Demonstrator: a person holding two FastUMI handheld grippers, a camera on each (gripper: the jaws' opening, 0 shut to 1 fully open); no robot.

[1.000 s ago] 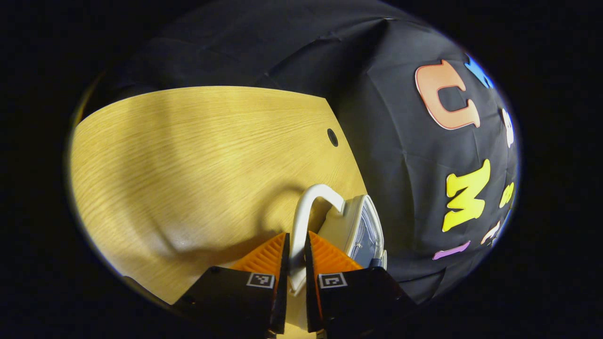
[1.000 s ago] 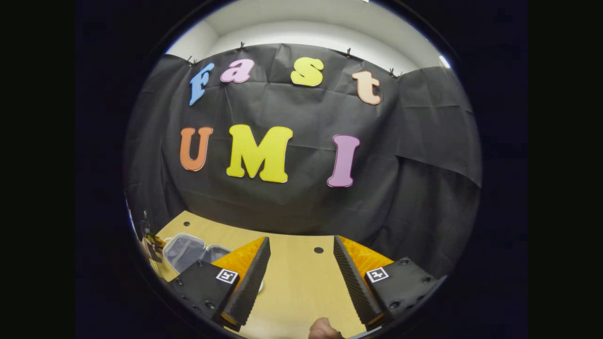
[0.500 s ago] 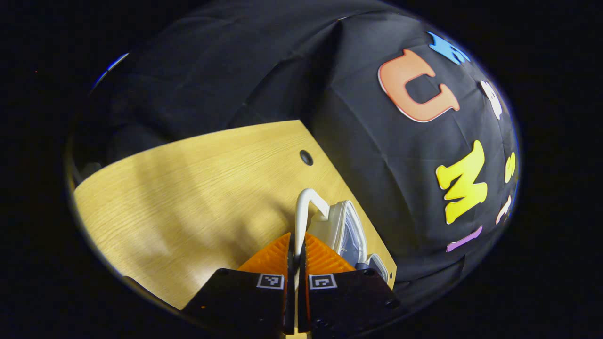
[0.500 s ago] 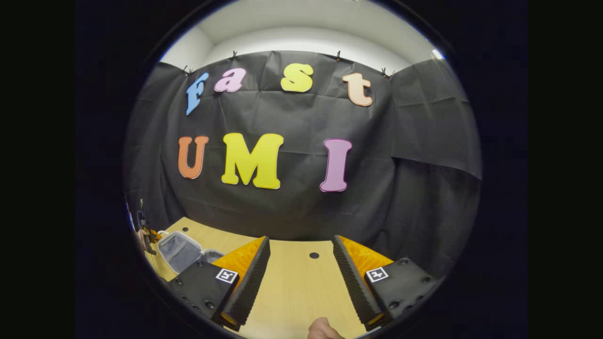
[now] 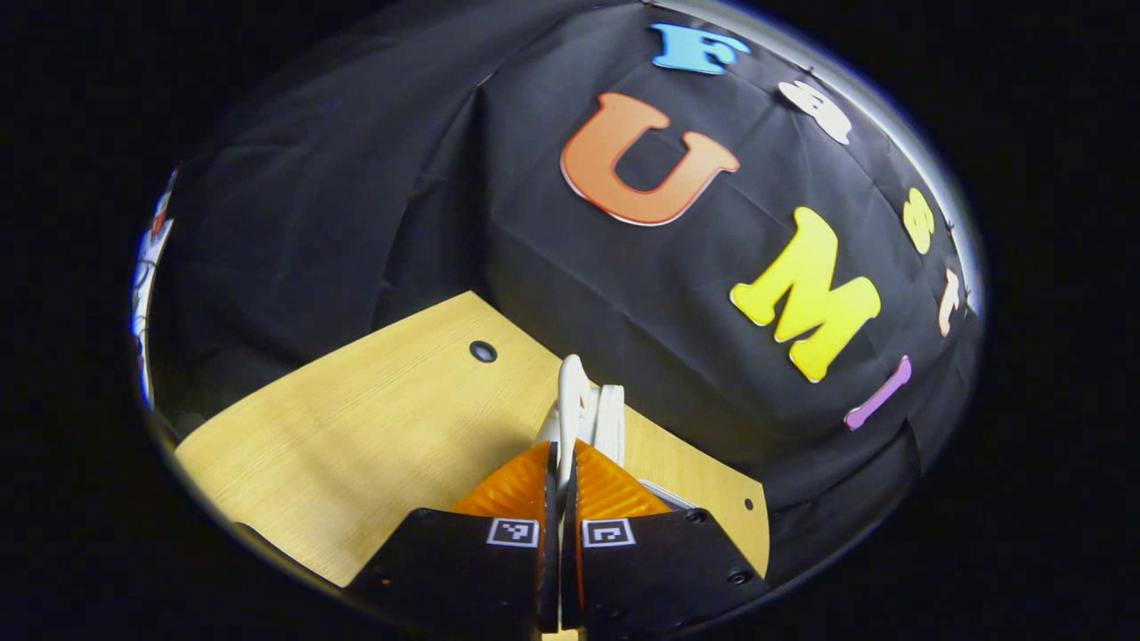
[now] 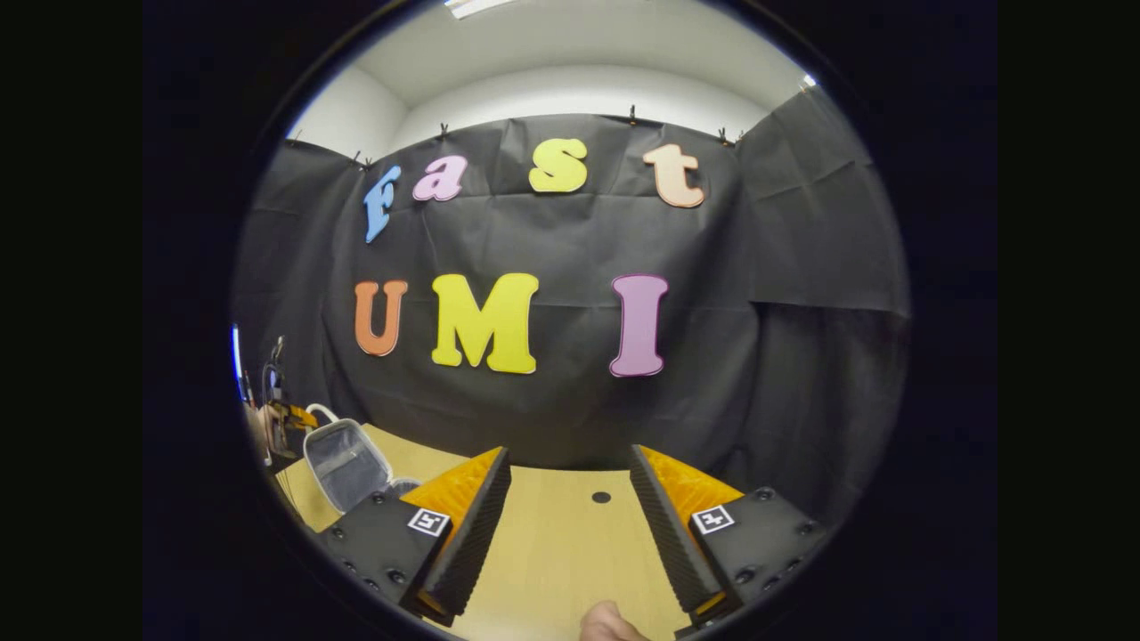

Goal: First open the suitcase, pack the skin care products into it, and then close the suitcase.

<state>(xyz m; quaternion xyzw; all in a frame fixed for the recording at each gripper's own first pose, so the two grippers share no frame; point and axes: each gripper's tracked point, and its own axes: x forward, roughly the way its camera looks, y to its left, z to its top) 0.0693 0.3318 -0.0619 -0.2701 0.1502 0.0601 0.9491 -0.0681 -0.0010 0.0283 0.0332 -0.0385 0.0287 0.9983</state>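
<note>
Far left on the wooden table point(image 6: 552, 570), the left gripper point(image 5: 561, 476) pinches the suitcase's white handle point(image 5: 570, 401) between closed jaws, holding the lid point(image 6: 343, 463) up. The small suitcase point(image 5: 609, 418) looks light and stiff, pale-shelled with a grey lining; that handle seems the surest hold. The right gripper point(image 6: 570, 525) waits, jaws wide apart, empty.

We see bare table point(image 6: 552, 552) between the right gripper point(image 6: 570, 525)'s spread fingers; at far left the suitcase point(image 6: 343, 463)'s raised lid blocks that side.
</note>
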